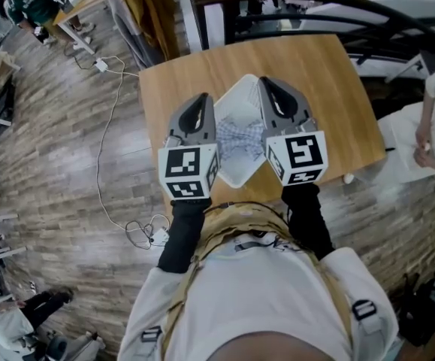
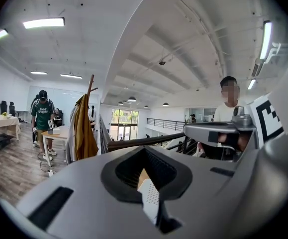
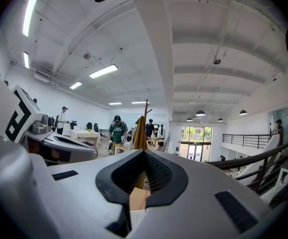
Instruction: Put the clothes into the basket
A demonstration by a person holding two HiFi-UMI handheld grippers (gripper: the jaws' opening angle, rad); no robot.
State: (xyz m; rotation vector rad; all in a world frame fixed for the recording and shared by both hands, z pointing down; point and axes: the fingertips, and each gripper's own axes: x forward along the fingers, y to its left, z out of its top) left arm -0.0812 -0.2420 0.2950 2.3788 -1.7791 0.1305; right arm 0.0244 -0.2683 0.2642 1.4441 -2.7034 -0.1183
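- Wooden table (image 1: 330,89): the largest item, standing on a plank floor (image 1: 67,126).
- White basket (image 1: 238,89): sits on the table toward its near edge, under and between the two grippers.
- Left gripper (image 1: 202,98) and right gripper (image 1: 267,83): they hover side by side above the basket, one over each side wall, pointing roughly level.
- Both sets of jaws are clenched together with tips meeting and nothing gripped. Only slivers of basket wall and tabletop show through the gaps behind the tips.
- Checked garment (image 1: 240,140): pale blue and white, lying crumpled inside the basket, clear of both grippers.
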